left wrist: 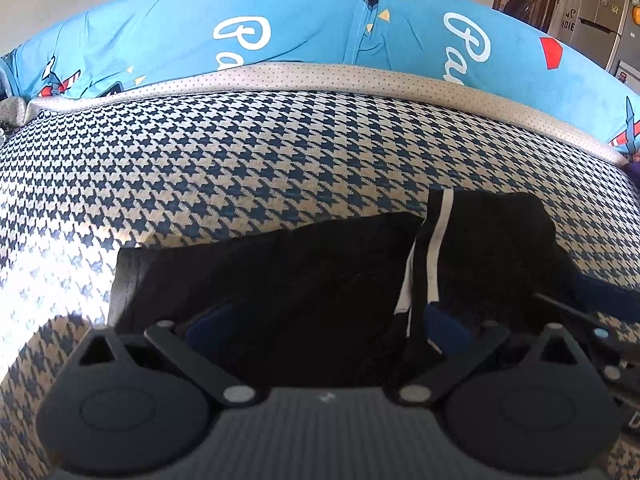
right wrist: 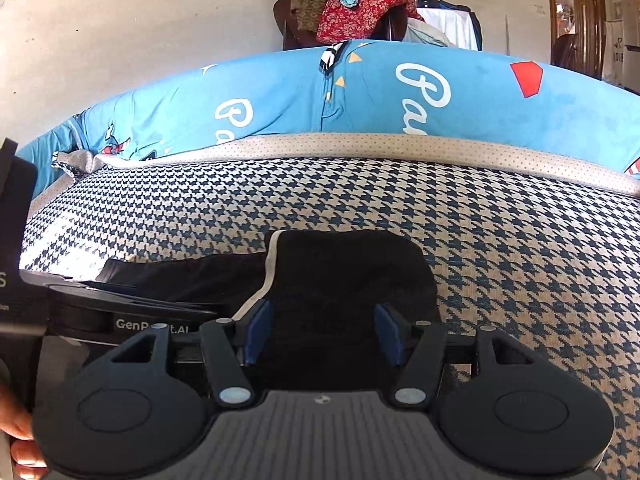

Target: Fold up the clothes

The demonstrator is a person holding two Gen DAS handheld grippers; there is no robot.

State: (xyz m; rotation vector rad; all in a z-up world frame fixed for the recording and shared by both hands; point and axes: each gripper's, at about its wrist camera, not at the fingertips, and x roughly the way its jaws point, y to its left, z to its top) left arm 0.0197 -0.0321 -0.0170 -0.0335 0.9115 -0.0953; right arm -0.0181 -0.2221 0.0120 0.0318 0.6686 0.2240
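Mid-fold on a houndstooth cover (left wrist: 280, 152); black garment (left wrist: 280, 288) with white stripe (left wrist: 438, 236) lying flat near the front edge, one end doubled back on itself in a thicker block, the other end stretched out single toward the sunlit side. Left gripper (left wrist: 326, 324) over the garment, blue pads (left wrist: 444, 326) spread wide, cloth below but nothing visibly pinched. Right gripper (right wrist: 322, 334) over the doubled block, jaws parted about halfway, pads (right wrist: 258, 330) clear of the fabric, nothing held. Both tools side by side, left one's body showing at the edge of the right view. Blue printed bolster (right wrist: 400, 92) along the back; pile of clothes (right wrist: 352, 8) on a chair behind it, not yet folded as far as can be told. By the look of it, first fold made and let go; long end yet to be brought over, then squaring up; the pile likely left for after.
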